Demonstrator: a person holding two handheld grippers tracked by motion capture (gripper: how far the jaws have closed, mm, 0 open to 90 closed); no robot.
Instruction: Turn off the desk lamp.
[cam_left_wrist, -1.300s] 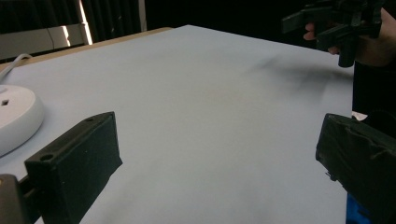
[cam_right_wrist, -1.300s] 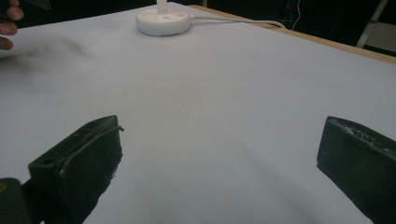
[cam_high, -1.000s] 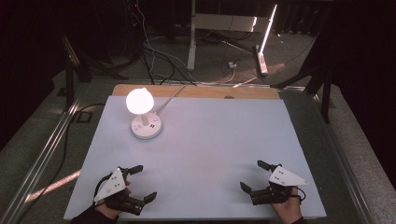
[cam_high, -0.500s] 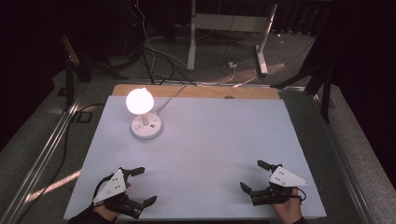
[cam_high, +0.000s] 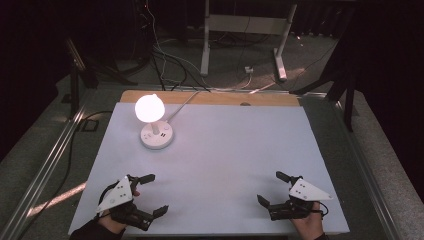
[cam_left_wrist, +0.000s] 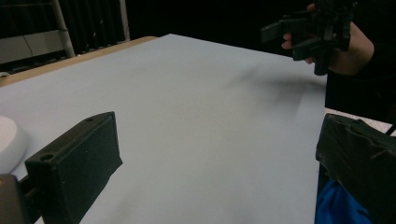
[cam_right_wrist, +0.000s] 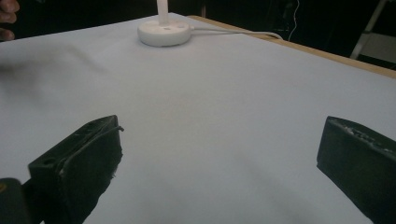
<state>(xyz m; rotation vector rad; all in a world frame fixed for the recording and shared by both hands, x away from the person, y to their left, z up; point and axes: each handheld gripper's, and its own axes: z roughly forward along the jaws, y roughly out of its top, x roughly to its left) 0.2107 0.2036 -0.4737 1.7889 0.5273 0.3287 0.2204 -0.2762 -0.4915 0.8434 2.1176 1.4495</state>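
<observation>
On the near edge of the tabletop (cam_high: 220, 150), both claws rest low and well apart, one at each front corner. The left claw (cam_high: 150, 195) is released, its jaws spread wide with nothing between them, and the right claw (cam_high: 272, 189) is likewise released and empty; the gripper views confirm bare pale surface between each pair of black jaws. The thing nearest to them is the desk lamp (cam_high: 155, 125), which stands upright toward the far left of the tabletop, well apart from both claws and somewhat closer to the left one. Its globe (cam_high: 149, 107) is lit, sitting atop a short stem that rises from a round white base (cam_high: 157, 136). The long axis of the lamp runs vertically, globe up, and a white cord (cam_high: 187, 100) trails from the base away over the far edge. In the right gripper view the base (cam_right_wrist: 164, 31) sits straight ahead in the distance.

By my reading, this is a ready stance, with no reach begun. A next move would call for the left claw to travel forward toward the base, staying open until it brackets the stem or a button on the base.
</observation>
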